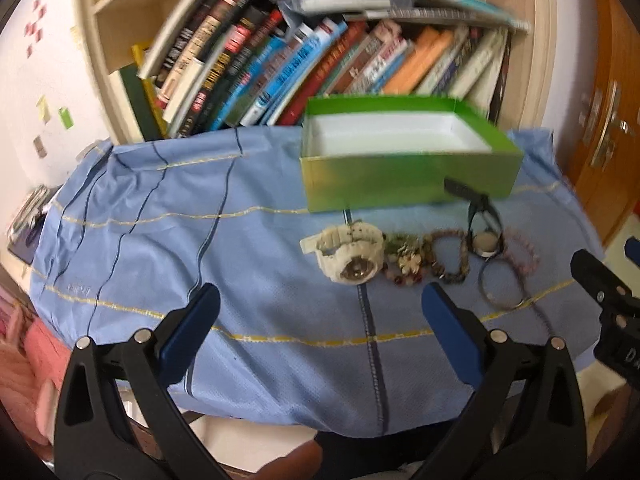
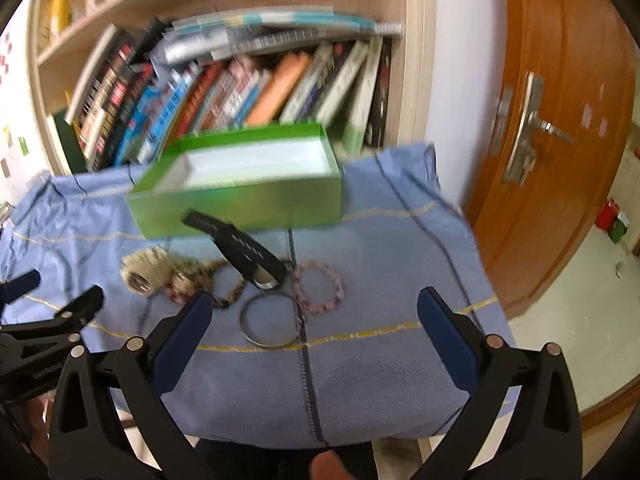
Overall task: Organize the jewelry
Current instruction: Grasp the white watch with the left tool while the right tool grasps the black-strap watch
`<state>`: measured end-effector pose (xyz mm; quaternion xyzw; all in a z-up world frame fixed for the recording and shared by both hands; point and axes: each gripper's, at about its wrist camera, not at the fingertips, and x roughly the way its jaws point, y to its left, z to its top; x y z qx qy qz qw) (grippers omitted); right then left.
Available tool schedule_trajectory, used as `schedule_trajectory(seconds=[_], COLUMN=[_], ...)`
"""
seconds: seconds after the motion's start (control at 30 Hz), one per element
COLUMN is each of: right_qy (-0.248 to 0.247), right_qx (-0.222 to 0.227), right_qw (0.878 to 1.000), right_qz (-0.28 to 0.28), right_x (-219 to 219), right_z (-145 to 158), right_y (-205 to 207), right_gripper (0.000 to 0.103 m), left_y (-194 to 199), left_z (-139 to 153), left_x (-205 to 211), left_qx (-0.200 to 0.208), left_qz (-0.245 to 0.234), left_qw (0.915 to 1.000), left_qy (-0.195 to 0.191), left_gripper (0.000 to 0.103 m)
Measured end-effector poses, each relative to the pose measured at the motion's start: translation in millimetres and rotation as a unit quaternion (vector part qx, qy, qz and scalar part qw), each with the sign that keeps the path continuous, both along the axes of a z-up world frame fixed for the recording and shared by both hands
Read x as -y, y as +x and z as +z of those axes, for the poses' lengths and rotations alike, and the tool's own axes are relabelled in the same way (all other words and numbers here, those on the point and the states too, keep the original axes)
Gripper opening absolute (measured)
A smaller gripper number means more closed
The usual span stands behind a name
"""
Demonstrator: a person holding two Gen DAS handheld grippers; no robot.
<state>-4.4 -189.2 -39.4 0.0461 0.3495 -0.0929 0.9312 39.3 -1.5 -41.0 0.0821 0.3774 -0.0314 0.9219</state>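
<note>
Blue cloth (image 1: 240, 240) under green box (image 1: 400, 184), jewelry (image 1: 420, 260)

An open green cardboard box (image 1: 404, 184) with a white inside stands empty. In front lie a chunky white plastic watch (image 1: 350, 258), a flowery beaded bracelet (image 1: 404, 260), a brown bead bracelet (image 1: 448, 258), a black-strapped watch (image 2: 244, 246) (strap arched upward), a thin metal bangle (image 2: 270, 322) and a pink bead bracelet (image 2: 320, 286).

Place looked like home room, likely bedroom or study. Wooden bookshelf (image 1: 312, 52) stood packed with leaning books (image 2: 224, 88) (titles too blurred to read). Orange wooden door (image 2: 560, 120) with metal lever handle (image 2: 532, 128) stood at right. Sticky notes (image 1: 52, 112) dotted white wall. Blue checked cloth (image 1: 240, 264) covered small table; tiled floor (image 2: 580, 320) showed beyond.
</note>
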Motion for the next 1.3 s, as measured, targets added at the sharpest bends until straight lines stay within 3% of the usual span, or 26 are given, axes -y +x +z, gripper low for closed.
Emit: schedule_trajectory(seconds=[0.1,0.2,0.3,0.37,0.5,0.63,0.67,0.8,0.93,1.1,1.3], right_qy=[-0.005,-0.001,0.014,0.011,0.007,-0.016,-0.015,-0.006,-0.004,0.002,0.008], right_qx=[-0.027,-0.023,-0.023,-0.037,-0.087,-0.107,-0.108,-0.104,-0.101,-0.093,-0.08], right_qw=[0.999,0.999,0.997,0.996,0.992,0.991,0.991,0.991,0.993,0.994,0.995], right_qz=[0.016,0.047,0.068,0.076,0.089,0.079,0.078,0.079,0.068,0.06,0.06], right_x=[1,-4,-5,-9,-19,-23,-23,-19,-11,-5,-3], right_z=[-12,-17,-17,-19,-38,-49,-50,-48,-41,-35,-28], right_y=[15,25,41,57,92,102,103,100,99,95,91], right_gripper=[0.1,0.098,0.086,0.069,0.065,0.013,0.005,0.002,0.002,0.002,0.002], left_y=[17,33,44,52,71,81,83,84,82,65,62], left_z=[-13,-20,-25,-26,-36,-46,-50,-52,-51,-34,-29], left_x=[-1,-8,-11,-9,-4,-1,-1,-8,-8,-13,-21], left_qx=[-0.035,-0.056,-0.061,-0.067,-0.08,-0.095,-0.099,-0.111,-0.099,-0.073,-0.07], left_qz=[-0.012,0.0,0.008,0.004,0.013,0.008,0.004,-0.013,0.0,-0.009,-0.007], left_qw=[0.9993,0.9982,0.9978,0.9973,0.9965,0.9952,0.9947,0.9903,0.993,0.9951,0.9945], left_qy=[-0.009,-0.023,-0.024,-0.03,-0.018,-0.022,-0.027,-0.083,-0.065,-0.067,-0.078], left_gripper=[0.099,0.099,0.099,0.099,0.099,0.099,0.091,0.056,0.054,0.052,0.051])
